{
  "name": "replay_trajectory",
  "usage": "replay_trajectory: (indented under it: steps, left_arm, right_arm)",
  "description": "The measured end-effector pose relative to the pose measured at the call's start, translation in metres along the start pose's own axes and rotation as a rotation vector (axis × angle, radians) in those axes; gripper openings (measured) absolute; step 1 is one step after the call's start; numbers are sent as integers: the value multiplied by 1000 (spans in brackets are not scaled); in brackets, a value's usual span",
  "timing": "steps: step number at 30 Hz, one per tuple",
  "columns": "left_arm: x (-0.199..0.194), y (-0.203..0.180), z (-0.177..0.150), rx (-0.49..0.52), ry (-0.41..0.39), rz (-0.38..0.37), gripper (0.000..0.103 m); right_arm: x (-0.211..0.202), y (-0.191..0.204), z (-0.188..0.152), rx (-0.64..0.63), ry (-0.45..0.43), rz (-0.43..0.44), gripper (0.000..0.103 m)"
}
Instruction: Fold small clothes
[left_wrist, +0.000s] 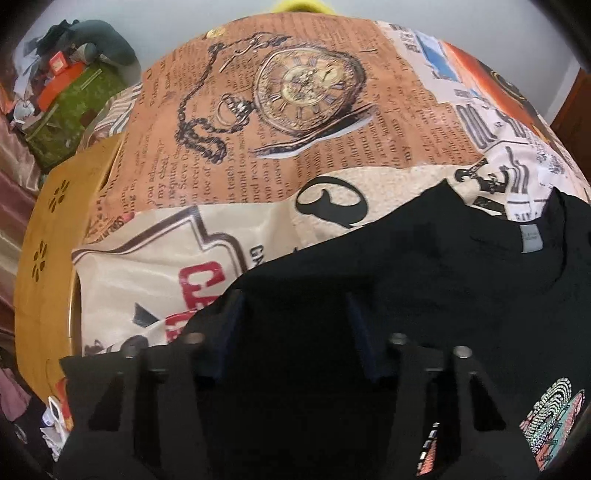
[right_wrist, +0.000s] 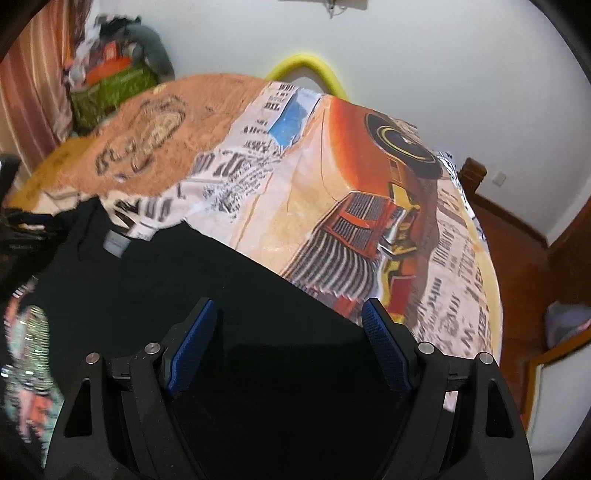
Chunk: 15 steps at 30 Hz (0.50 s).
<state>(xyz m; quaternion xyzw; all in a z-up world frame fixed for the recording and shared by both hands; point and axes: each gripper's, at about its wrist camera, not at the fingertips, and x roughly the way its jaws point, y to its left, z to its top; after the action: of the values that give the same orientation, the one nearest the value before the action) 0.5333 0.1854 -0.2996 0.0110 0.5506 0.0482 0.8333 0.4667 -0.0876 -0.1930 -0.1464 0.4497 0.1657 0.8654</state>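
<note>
While a big printed cloth (left_wrist: 280, 122) covers the whole surface, a black T-shirt (left_wrist: 388, 266) lies flat on top of it, on the near side. The cloth shows old newspaper words, a gold pocket watch picture (left_wrist: 306, 85) and an orange car picture (right_wrist: 369, 206). A wooden edge of the surface (left_wrist: 48, 229) peeks out on the left side in the left wrist view.

The black T-shirt has its neck hole pointing away, toward the far side of the cloth. A small gray tag (left_wrist: 530, 239) sits inside the collar. A bright, sparkly print (left_wrist: 550, 417) shows on the shirt lower down, at the right edge of the left wrist view and the left edge of the right wrist view.

The left gripper (left_wrist: 295, 314) hangs over the shirt's left shoulder part, with its jaws spread wide and nothing between them. It is dark there, so one cannot tell if the tips touch the fabric.

The right gripper (right_wrist: 290, 314) is over the shirt's right side, close to where the black fabric meets the car picture. Its jaws are spread wide too, and its blue pads (right_wrist: 194, 343) hold nothing.

A green bag (right_wrist: 110, 92) full of things sits far back by the wall, next to a yellow curved bar (right_wrist: 306, 66).
</note>
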Motion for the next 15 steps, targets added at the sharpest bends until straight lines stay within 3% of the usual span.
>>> replay_trajectory:
  steps: [1,3,4,5,7,15]
  left_arm:
    - [1,-1,-1,-5,4,13,37]
    - [2,2,-2,-59,42,-4,11]
    - [1,3,-2,-83,47,-38,10]
    - [-3,4,-3,-101,44,-72,7]
    - [-12,2,-2,-90,18,-61,6]
    - [-35,7,20,-105,-54,-23,4]
  right_arm:
    - [3,4,-1,-16,3,-9,66]
    - [1,6,-1,-27,-10,-2,58]
    - [1,7,1,-30,-6,11,47]
    - [-1,8,3,-33,-4,18,30]
    - [-5,9,4,-53,9,21,11]
    - [-5,6,39,-70,-13,-32,6]
